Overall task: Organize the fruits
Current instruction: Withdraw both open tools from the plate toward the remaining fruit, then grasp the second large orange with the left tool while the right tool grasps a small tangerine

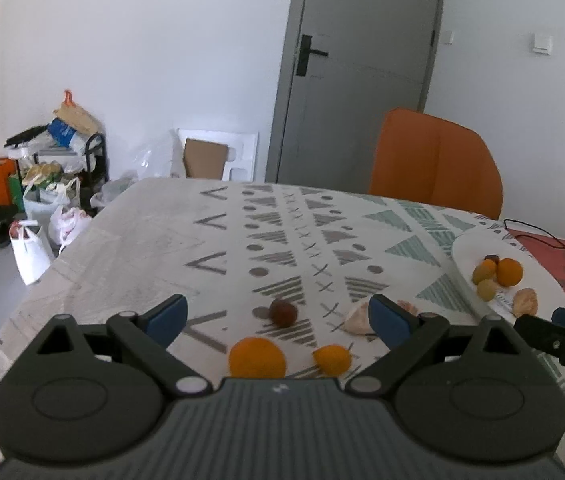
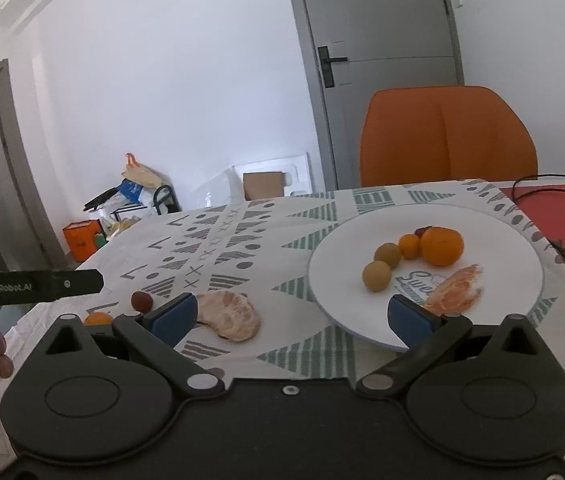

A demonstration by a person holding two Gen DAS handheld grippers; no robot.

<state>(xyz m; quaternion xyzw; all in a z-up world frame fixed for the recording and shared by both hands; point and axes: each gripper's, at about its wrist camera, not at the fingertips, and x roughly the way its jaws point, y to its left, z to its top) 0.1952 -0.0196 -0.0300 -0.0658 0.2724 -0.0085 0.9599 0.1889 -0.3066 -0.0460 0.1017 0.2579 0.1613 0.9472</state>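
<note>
My left gripper (image 1: 276, 318) is open and empty above the patterned tablecloth. Between its fingers lie an orange (image 1: 257, 358), a small orange fruit (image 1: 332, 358) and a dark red fruit (image 1: 283, 313). A peeled citrus piece (image 1: 356, 320) lies by its right finger. My right gripper (image 2: 292, 316) is open and empty, between a peeled citrus piece (image 2: 230, 314) and the white plate (image 2: 334, 280). On the plate lie an orange (image 2: 441, 246), a small orange fruit (image 2: 409, 246), two green-brown fruits (image 2: 378, 276), a dark fruit (image 2: 422, 232) and peeled segments (image 2: 458, 290).
An orange chair (image 2: 448, 136) stands behind the table by a grey door (image 2: 382, 60). A black cable (image 2: 550, 184) lies on a red mat (image 2: 562, 216) at the far right. Bags and boxes (image 1: 48, 184) clutter the floor to the left. The left gripper's body (image 2: 30, 286) shows at left.
</note>
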